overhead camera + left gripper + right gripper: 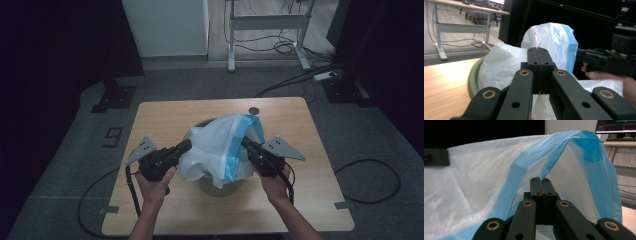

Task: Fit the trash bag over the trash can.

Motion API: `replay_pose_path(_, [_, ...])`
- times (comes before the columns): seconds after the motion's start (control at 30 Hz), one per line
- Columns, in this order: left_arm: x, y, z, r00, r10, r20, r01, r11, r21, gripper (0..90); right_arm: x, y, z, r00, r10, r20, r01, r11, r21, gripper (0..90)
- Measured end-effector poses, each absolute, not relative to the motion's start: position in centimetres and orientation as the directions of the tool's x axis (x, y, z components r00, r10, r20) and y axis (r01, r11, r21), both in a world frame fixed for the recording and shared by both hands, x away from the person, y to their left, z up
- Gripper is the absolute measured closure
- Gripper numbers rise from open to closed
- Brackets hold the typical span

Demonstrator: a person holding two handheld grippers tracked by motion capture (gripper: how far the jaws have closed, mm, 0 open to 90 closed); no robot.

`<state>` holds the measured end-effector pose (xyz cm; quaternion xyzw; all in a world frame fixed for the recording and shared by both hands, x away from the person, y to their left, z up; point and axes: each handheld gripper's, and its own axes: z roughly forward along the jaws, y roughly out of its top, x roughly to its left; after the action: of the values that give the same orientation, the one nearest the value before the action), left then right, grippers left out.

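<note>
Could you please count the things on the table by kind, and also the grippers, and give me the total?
Plastic bag, white with a blue band: 1
Green bin under the bag: 1
Small dark round object near the table's far edge: 1
Grippers: 2, the left gripper and the right gripper, each with jaws closed on the bag
Total: 5

The bag is thin, glossy, crinkled plastic. The tabletop is smooth matt wood. The bin looks matt.
</note>
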<state>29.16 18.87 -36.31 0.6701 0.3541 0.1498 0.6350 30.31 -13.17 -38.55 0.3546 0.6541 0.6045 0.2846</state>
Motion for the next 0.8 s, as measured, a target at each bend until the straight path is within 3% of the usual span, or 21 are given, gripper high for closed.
replay_pose_path(0.4, [31.9,19.9,-36.1,0.645,0.692,-0.325,0.291,0.171,0.941,89.9,29.7,-17.0,-38.5,-0.568,0.821,0.052,0.114,0.016,0.993,89.0])
replay_pose_path(0.8, [35.3,19.0,-34.9,0.64,0.696,-0.325,0.275,0.187,0.943,89.9,32.7,-18.3,-35.2,-0.503,0.864,0.017,0.078,0.026,0.997,89.0])
